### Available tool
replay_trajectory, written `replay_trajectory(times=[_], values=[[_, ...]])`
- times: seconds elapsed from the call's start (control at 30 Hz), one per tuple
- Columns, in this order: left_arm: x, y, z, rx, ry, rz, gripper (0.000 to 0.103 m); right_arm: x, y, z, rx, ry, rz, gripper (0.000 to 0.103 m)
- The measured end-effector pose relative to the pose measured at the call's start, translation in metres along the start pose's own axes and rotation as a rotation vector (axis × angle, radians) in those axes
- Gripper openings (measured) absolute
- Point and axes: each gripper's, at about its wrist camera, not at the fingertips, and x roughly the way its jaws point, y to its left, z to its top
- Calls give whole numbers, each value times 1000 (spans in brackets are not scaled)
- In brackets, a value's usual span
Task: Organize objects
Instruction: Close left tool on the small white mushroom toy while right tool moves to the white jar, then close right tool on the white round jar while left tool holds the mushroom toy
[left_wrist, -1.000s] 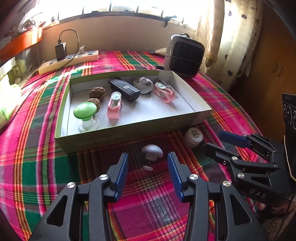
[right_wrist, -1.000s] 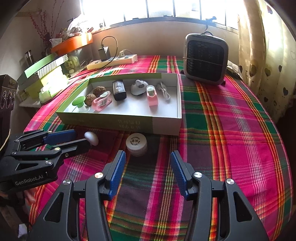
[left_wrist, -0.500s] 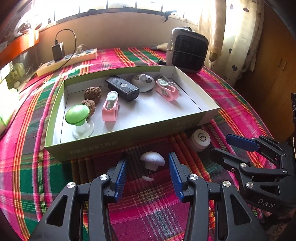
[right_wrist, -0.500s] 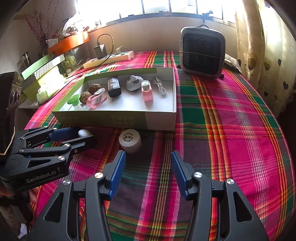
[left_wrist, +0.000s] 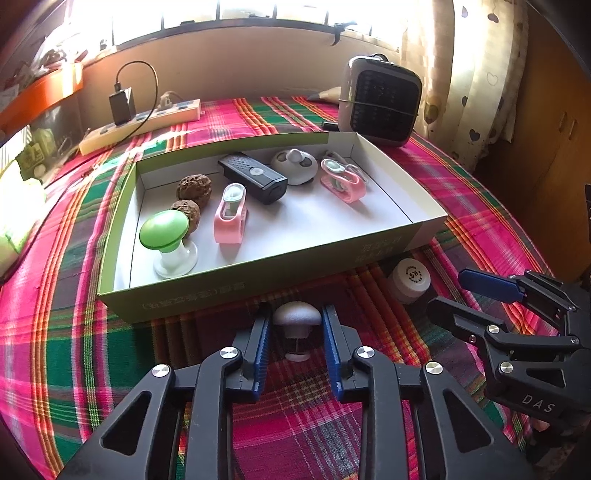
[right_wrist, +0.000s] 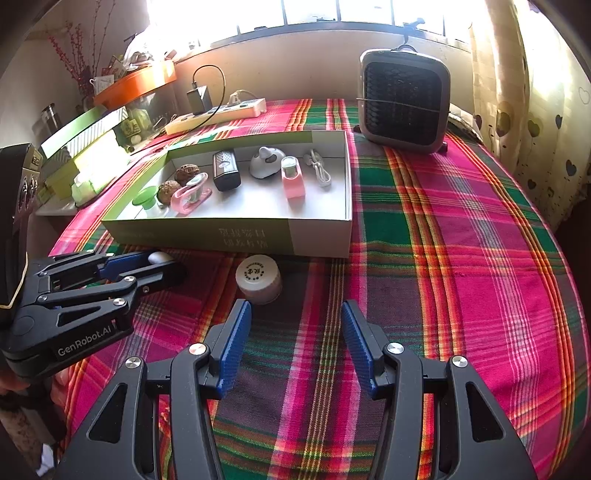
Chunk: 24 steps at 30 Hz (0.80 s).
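Tablecloth (left_wrist: 92, 332): plaid, pink and green, spread under everything.
Box (left_wrist: 258, 280): shallow green-and-white cardboard tray, mid-table, open top, near wall facing both grippers.
Heater (left_wrist: 380, 103): small grey unit, far right, just beyond the box's far right corner.
Power strip (left_wrist: 147, 118): far left by the wall, black charger plugged in.
Box contents: green mushroom piece (left_wrist: 164, 230) at near left, upright; two brown walnuts (left_wrist: 194, 186) behind it; pink holder (left_wrist: 231, 216) mid-floor; black remote (left_wrist: 255, 177) lying aslant; white round gadget (left_wrist: 295, 166) far centre; second pink holder (left_wrist: 341, 179) far right.
Left gripper (left_wrist: 297, 325): jaws just drawn in, blue pads pinching the cap of the white mushroom piece (left_wrist: 296, 314), which stands upright on the cloth just near of the box wall.
Right gripper (right_wrist: 295, 325): jaws spread, nothing between the pads, low over the cloth.
White jar (right_wrist: 258, 277): round, on the cloth just near of the box wall, just beyond the right gripper's left pad, apart from it.
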Motion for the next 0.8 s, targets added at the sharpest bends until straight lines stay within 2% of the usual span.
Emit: replay_trajectory(times=[0.8], values=[[-4,14,-5,-38,-15,-14,24,17,21,13,-45,31,3,52]])
